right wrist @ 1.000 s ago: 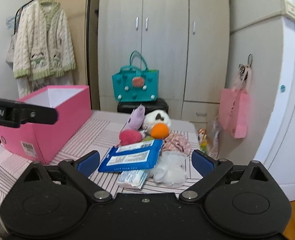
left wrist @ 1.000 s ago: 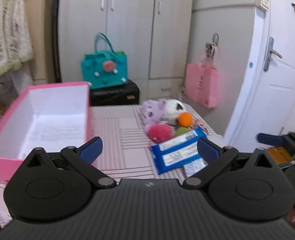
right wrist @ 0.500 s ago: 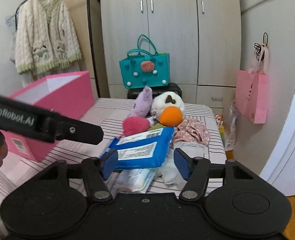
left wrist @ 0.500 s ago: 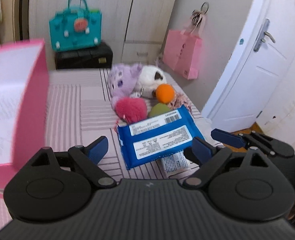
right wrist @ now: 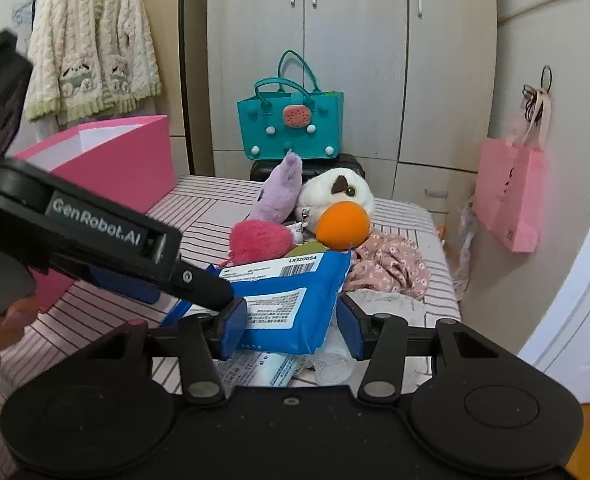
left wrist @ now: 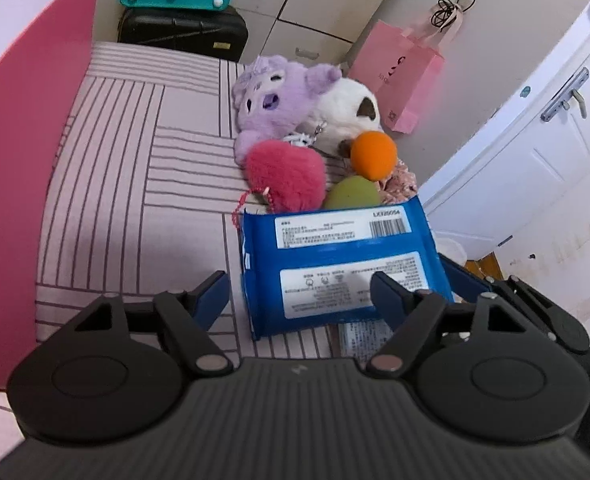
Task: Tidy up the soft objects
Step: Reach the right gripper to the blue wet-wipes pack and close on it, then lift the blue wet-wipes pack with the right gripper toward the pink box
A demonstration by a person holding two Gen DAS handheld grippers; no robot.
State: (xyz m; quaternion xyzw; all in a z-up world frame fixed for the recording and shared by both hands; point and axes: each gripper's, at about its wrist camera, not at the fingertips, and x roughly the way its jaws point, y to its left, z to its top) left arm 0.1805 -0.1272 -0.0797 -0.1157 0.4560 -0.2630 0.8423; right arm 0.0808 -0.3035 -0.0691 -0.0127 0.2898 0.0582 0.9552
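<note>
- The bed (left wrist: 143, 184), in a striped pink cover, carries everything. Its middle and left stretch lie bare, which is the open room for carrying things across. Its right edge drops off just beyond the heap, toward a white door (left wrist: 535, 152).
- The pink box (right wrist: 107, 164) stands open along the left edge of the bed, well apart from the heap. Judging by the task, it is where the soft things are meant to go; its near wall (left wrist: 19, 168) rises tall, so anything carried over will have to clear it.
- The heap of soft things sits by the right edge: a purple plush (left wrist: 271, 104) and a white plush (left wrist: 347, 112) at the far end, then a pink pompom (left wrist: 285, 174), an orange ball (left wrist: 374, 155) and a green ball (left wrist: 353, 194), with a flowered cloth (right wrist: 391, 260) at the edge.
- The blue packet (left wrist: 335, 268) lies nearest, resting on top of a paler packet (right wrist: 255, 372) and against the pompom.
- The step in hand looks like the pick-up of this blue packet, with both tools closing in on it.
- The left gripper (left wrist: 301, 298) has just been narrowing its jaws; they stand apart, one finger beside the packet's left border and one over its printed label, not yet pressing.
- The right gripper (right wrist: 291, 328) has also been narrowing; its jaws straddle the packet's near corner, still slightly apart from it.
- Next, one tool should finish the pinch and lift clear of the other, since their fingers are crowded together.
</note>
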